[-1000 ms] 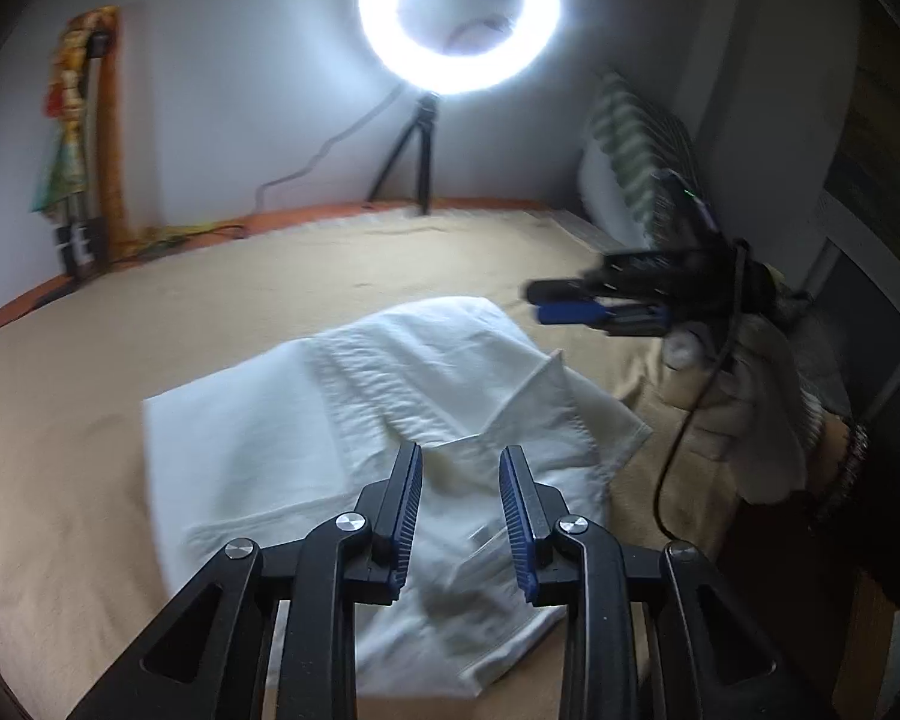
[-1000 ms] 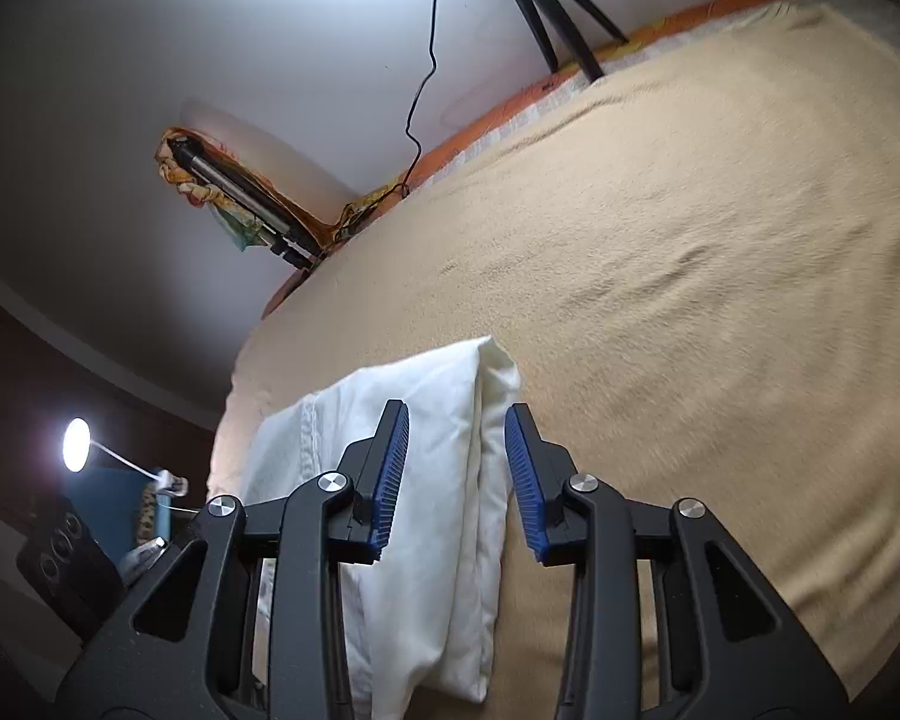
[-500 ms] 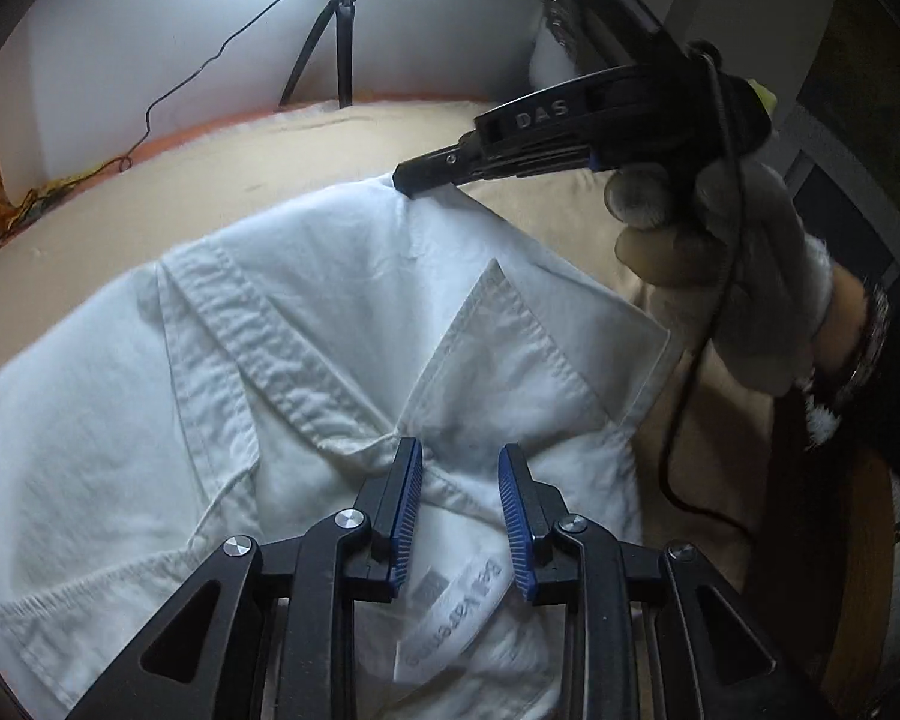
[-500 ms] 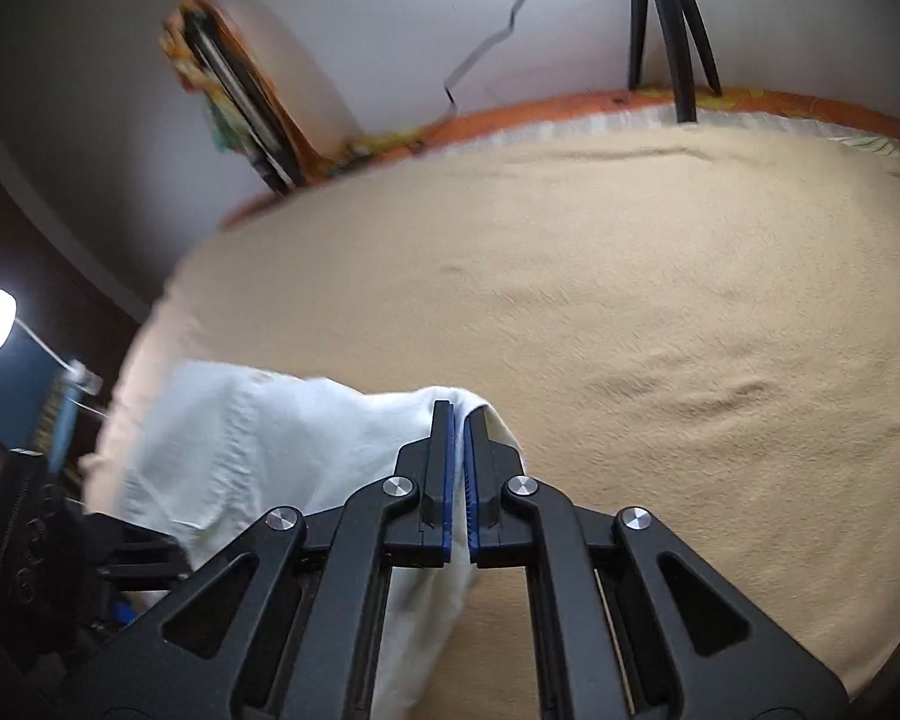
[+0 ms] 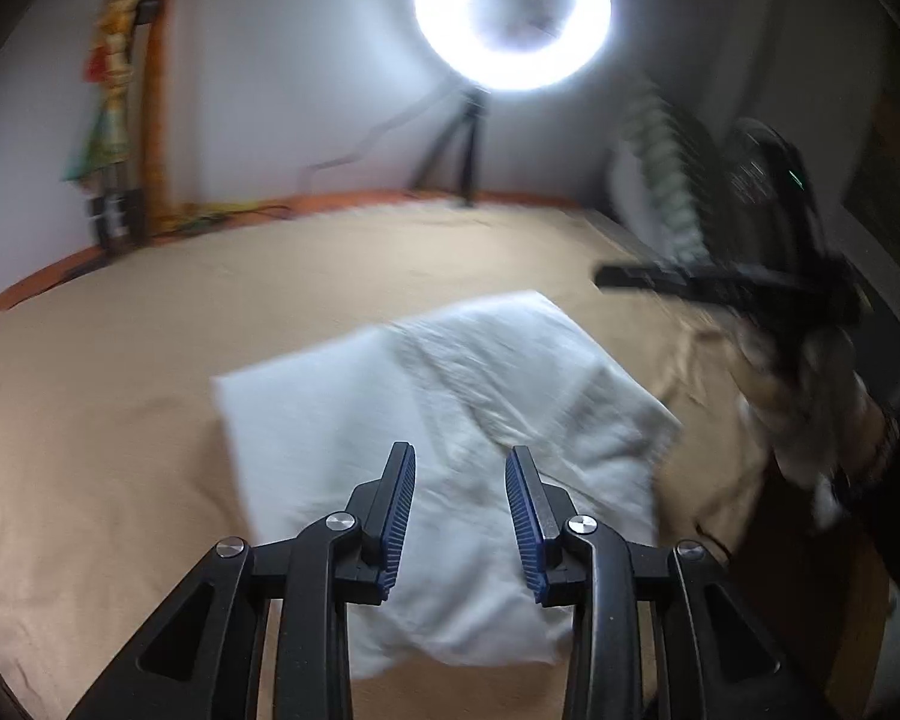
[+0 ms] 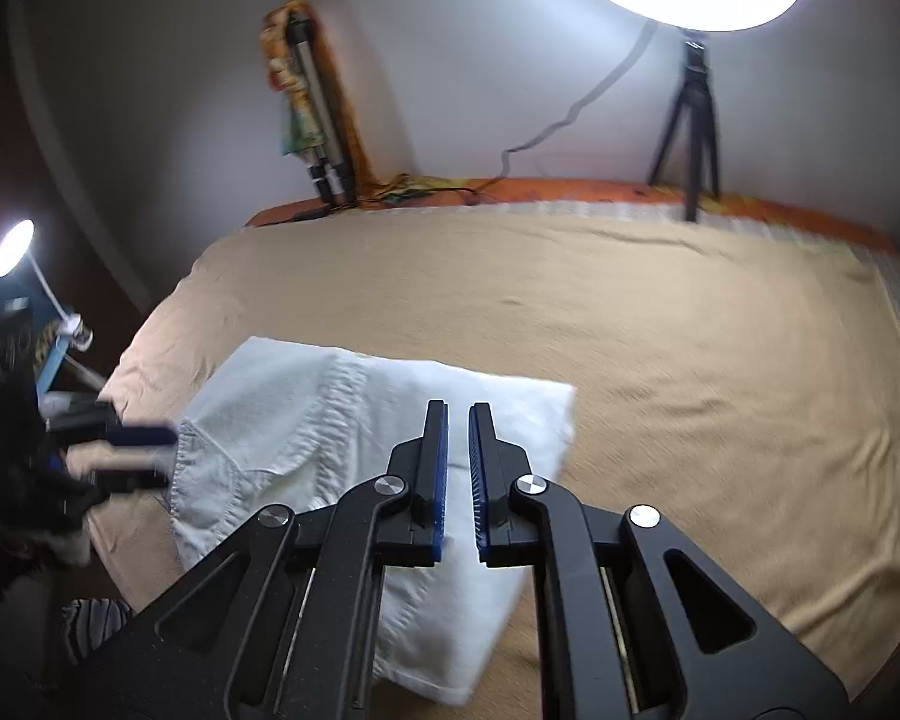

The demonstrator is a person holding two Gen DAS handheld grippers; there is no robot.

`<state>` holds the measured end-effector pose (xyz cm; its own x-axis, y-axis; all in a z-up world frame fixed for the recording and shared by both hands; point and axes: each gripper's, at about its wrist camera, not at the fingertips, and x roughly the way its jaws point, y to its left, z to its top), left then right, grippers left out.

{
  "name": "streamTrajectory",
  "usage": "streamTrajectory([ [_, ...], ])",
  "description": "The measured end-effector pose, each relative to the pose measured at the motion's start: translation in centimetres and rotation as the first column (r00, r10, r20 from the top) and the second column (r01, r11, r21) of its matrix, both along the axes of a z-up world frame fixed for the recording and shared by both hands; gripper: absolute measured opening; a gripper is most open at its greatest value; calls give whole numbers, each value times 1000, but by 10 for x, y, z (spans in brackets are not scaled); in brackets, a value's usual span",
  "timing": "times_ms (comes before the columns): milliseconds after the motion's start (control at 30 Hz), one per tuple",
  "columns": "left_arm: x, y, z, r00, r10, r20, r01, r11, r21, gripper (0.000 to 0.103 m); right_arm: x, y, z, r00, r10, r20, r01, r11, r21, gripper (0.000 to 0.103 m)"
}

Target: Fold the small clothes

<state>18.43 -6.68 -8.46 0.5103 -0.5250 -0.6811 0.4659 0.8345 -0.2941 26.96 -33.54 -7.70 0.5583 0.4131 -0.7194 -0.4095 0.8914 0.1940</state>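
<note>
Folded white shirt [image 5: 450, 450] lying on the tan blanket [image 5: 120, 390] of a bed, near the front edge, collar and placket facing up. Left gripper [image 5: 461, 510] hovering over the shirt's near part, jaws spread wide, nothing between the blue pads, cloth visible through the gap. Right gripper [image 6: 457, 474] above the shirt's other side, jaws drawn nearly together with only a thin slit left, no fabric pinched in it. In the left wrist view, right gripper [image 5: 624, 279] blurred at the right, raised off the blanket, apart from the shirt, held by a gloved hand [image 5: 810, 408]. In the right wrist view, left gripper [image 6: 144, 456] blurred at the left edge, tips just beside the shirt's collar corner; contact impossible to tell. Ring light [image 5: 513, 12] glowing against the white wall behind the bed, on a black tripod [image 5: 468, 144] with a cable [image 6: 570, 114] trailing down. Folded tripod wrapped in colourful cloth [image 6: 306, 102] leaning against the wall farther left. Striped pillow [image 5: 666, 174] propped at the bed's right end. Small desk lamp [image 6: 13, 246] lit off the bed's left side.
</note>
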Motion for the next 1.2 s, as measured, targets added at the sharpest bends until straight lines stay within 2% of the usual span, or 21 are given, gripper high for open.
streamTrajectory([
  [67, 18, 9, -3, 998, 65, 2, -65, 998, -1, 31, 13, 24, -6, 999, 30, -23, -31, 999, -15, 8],
  [167, 50, 6, -14, 996, 93, 10, -93, 995, 25, 31, 39, 52, -29, 997, 31, -76, -35, 998, -52, 8],
  [233, 70, 1, -29, 995, 103, -13, -102, 993, 58, 31, 55, 64, -48, 994, 7, -112, -18, 995, -96, 8],
  [300, 85, -3, -49, 992, 117, -54, -111, 988, 108, 29, 64, 65, -62, 989, -9, -151, -6, 995, -100, 8],
  [367, 92, -1, -70, 988, 125, -90, -114, 987, 114, 30, 69, 59, -73, 984, -13, -180, -1, 997, -81, 4],
  [400, 94, -2, -76, 990, 119, -80, -111, 988, 103, 30, 71, 57, -80, 981, -17, -195, 1, 997, -82, 2],
  [433, 89, -2, -78, 993, 108, -45, -103, 989, 102, 30, 71, 56, -85, 979, -18, -202, 0, 996, -87, 0],
  [533, 85, 4, -70, 992, 112, -52, -106, 989, 105, 30, 70, 51, -78, 975, -29, -218, 14, 997, -72, 0],
  [600, 77, 17, -58, 990, 135, -48, -131, 988, 79, 30, 64, 36, -64, 977, -41, -210, 38, 999, -20, 5],
  [633, 73, 25, -54, 987, 152, -44, -149, 987, 60, 31, 59, 27, -57, 977, -51, -205, 53, 999, 7, 13],
  [667, 70, 34, -51, 985, 166, -47, -164, 986, 34, 38, 50, 16, -49, 978, -64, -200, 72, 997, 34, 26],
  [700, 67, 43, -48, 981, 183, -57, -183, 983, 4, 48, 44, 8, -43, 978, -76, -193, 87, 995, 46, 34],
  [733, 63, 53, -46, 976, 202, -79, -205, 978, -27, 54, 34, -1, -38, 980, -86, -179, 98, 994, 56, 46],
  [767, 60, 63, -46, 971, 215, -101, -221, 974, -52, 62, 24, -10, -34, 982, -86, -170, 98, 993, 63, 48],
  [867, 53, 80, -53, 956, 212, -205, -239, 964, -119, 63, 5, -32, -35, 978, -101, -185, 115, 991, 64, 48],
  [933, 52, 86, -64, 939, 191, -284, -244, 956, -161, 64, -4, -47, -42, 968, -126, -218, 147, 986, 84, 48],
  [1000, 49, 87, -72, 927, 167, -336, -243, 949, -199, 63, -11, -62, -52, 954, -137, -265, 181, 972, 147, 48],
  [1100, 42, 85, -81, 914, 151, -376, -250, 940, -231, 62, -19, -74, -66, 939, -128, -320, 209, 950, 232, 48],
  [1200, 39, 82, -91, 900, 132, -417, -261, 926, -271, 56, -24, -73, -78, 929, -113, -353, 212, 942, 259, 48],
])
